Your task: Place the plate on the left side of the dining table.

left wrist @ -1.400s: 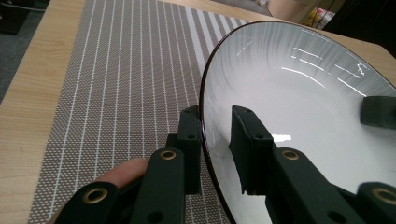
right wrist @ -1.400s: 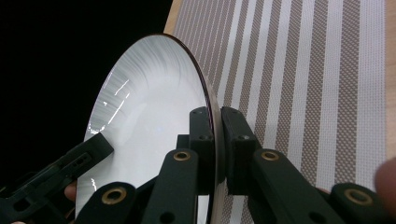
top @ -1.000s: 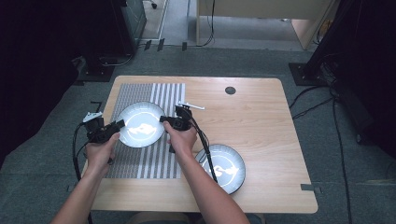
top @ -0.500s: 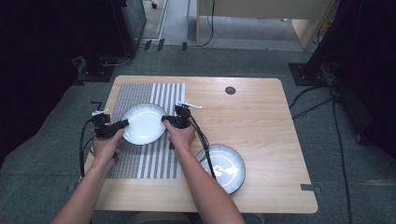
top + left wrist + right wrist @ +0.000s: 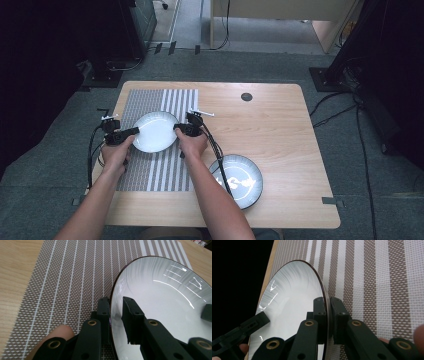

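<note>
A white plate [image 5: 155,132] with a thin dark rim is held between both grippers over the striped placemat [image 5: 150,172]. My left gripper [image 5: 131,133] is shut on its left rim, and my right gripper [image 5: 178,129] is shut on its right rim. In the left gripper view the two black jaws [image 5: 116,302] pinch the rim of the plate [image 5: 162,302], one outside and one inside. In the right gripper view the jaws [image 5: 327,302] clamp the edge of the plate [image 5: 292,295] the same way, with the left gripper [image 5: 242,332] across the plate. I cannot tell whether the plate touches the placemat.
A second plate [image 5: 237,180] with a blue and white pattern lies on the wooden table [image 5: 280,135] at the front right, close to my right forearm. A round dark cap [image 5: 246,97] sits in the tabletop at the back. Cables trail from both grippers.
Both hands have sunk with the plate, which now looks smaller and whiter above the placemat. The left gripper has shifted a little to the right.
</note>
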A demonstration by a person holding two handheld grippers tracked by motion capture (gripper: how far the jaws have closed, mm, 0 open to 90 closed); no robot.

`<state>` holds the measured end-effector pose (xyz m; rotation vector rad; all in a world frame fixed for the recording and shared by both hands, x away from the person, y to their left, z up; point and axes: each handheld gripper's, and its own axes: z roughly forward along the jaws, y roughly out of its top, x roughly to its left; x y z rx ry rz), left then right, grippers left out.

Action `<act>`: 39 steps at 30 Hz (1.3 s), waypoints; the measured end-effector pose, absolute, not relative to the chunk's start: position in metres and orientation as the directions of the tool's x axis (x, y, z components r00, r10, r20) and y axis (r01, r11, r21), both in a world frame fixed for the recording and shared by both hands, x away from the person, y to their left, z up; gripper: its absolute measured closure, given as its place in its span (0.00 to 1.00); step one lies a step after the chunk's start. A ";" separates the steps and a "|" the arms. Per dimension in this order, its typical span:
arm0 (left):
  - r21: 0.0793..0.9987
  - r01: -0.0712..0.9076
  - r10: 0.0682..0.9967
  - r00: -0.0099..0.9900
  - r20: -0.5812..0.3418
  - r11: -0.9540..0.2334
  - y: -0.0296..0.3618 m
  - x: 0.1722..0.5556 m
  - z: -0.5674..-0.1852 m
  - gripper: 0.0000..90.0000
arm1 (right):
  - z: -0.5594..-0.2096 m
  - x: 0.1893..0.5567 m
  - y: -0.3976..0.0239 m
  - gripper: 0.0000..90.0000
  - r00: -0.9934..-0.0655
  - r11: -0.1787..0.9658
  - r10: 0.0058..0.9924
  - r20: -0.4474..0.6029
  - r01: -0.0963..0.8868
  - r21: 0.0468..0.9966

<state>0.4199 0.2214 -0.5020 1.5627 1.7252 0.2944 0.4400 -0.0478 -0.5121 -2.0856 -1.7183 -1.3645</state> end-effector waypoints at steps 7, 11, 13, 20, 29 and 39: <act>0.636 0.736 0.919 0.048 -0.390 0.232 0.218 0.424 -0.504 0.87 | -0.517 0.442 -0.050 0.93 -0.043 -0.358 0.733 0.679 0.824 0.439; 0.650 0.729 0.927 0.058 -0.370 0.215 0.216 0.422 -0.504 0.87 | -0.520 0.442 -0.050 0.91 -0.051 -0.337 0.748 0.661 0.829 0.446; 0.652 0.730 0.930 0.061 -0.362 0.206 0.216 0.422 -0.503 0.87 | -0.520 0.442 -0.050 0.91 -0.050 -0.337 0.746 0.664 0.832 0.441; 0.677 0.711 0.934 0.084 -0.348 0.188 0.213 0.419 -0.500 0.77 | -0.518 0.441 -0.050 0.84 -0.078 -0.314 0.755 0.651 0.829 0.464; 0.699 0.696 0.952 0.073 -0.296 0.164 0.217 0.412 -0.488 0.56 | -0.495 0.439 -0.056 0.65 -0.123 -0.253 0.820 0.559 0.797 0.548; 0.719 0.683 0.959 0.095 -0.266 0.132 0.220 0.398 -0.480 0.46 | -0.474 0.433 -0.073 0.49 -0.217 -0.152 0.834 0.508 0.795 0.588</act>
